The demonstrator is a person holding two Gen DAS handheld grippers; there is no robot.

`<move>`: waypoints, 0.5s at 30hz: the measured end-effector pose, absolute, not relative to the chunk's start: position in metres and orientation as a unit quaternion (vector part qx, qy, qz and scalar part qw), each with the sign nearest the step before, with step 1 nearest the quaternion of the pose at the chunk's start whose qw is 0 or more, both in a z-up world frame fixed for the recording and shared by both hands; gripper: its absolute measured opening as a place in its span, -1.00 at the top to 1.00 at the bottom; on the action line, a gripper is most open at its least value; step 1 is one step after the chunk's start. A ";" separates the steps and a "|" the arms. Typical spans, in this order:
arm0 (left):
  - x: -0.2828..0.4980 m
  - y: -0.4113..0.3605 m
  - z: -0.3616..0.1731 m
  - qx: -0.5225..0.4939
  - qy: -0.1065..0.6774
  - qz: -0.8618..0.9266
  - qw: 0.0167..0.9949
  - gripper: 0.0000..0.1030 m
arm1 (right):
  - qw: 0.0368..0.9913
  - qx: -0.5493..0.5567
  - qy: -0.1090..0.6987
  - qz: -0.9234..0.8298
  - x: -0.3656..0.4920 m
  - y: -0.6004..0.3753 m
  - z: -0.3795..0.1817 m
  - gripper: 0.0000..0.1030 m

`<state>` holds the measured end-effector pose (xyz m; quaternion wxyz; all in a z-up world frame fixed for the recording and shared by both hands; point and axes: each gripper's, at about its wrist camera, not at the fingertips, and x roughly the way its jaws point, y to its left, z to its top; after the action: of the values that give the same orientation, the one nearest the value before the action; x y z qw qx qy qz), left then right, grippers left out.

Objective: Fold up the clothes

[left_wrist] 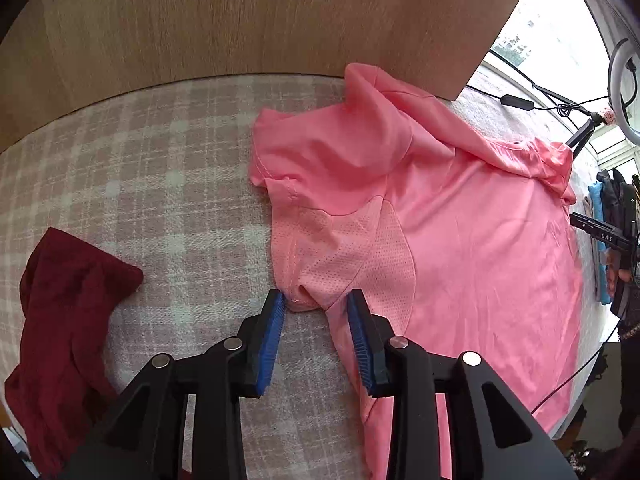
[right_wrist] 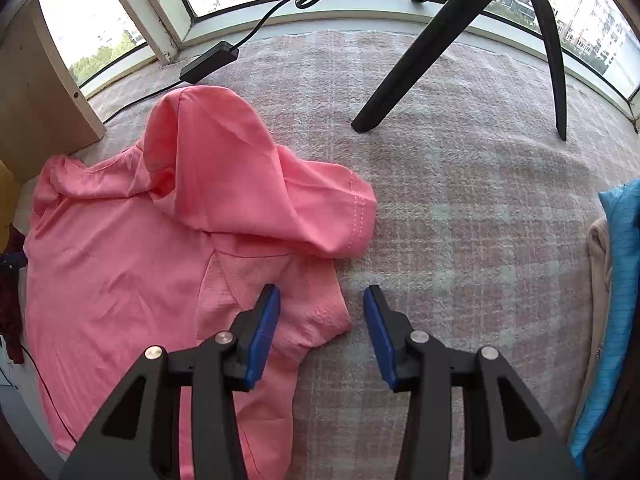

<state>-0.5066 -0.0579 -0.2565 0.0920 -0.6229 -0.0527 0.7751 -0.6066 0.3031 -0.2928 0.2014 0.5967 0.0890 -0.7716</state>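
Blue-padded fingers of the left gripper (left_wrist: 316,304) stand spread around the pink shirt (left_wrist: 460,240) at its mesh underarm corner, not pinching. Its body runs lengthwise between the grippers across the plaid blanket (left_wrist: 160,184), sleeves bunched toward the wooden board (left_wrist: 240,20). Only the left view shows a maroon garment (left_wrist: 68,320). The right gripper (right_wrist: 322,304) is spread over the opposite underarm; only its view shows tripod legs (right_wrist: 420,60) and a blue cloth (right_wrist: 616,300).
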 end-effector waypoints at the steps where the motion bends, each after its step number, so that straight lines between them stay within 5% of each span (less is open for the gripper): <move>1: -0.508 -0.055 -0.258 -0.620 -0.038 0.779 0.081 0.75 | 0.202 0.595 0.096 -0.772 -0.605 0.301 -0.293 0.13; 8: -0.502 -0.053 -0.239 -0.612 -0.024 0.789 0.047 0.72 | 0.207 0.593 0.084 -0.773 -0.601 0.309 -0.288 0.13; 12: -0.445 -0.085 -0.206 -0.597 -0.041 0.799 0.062 0.41 | 0.217 0.575 0.045 -0.788 -0.580 0.338 -0.254 0.13; 15: -0.384 -0.117 -0.188 -0.600 -0.055 0.796 0.062 0.41 | 0.223 0.557 0.012 -0.800 -0.552 0.367 -0.217 0.13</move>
<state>-0.3841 -0.1175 -0.1875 0.0619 -0.6001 -0.0549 0.7956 -0.5520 0.3674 -0.2168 0.2233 0.5567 0.0121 -0.8001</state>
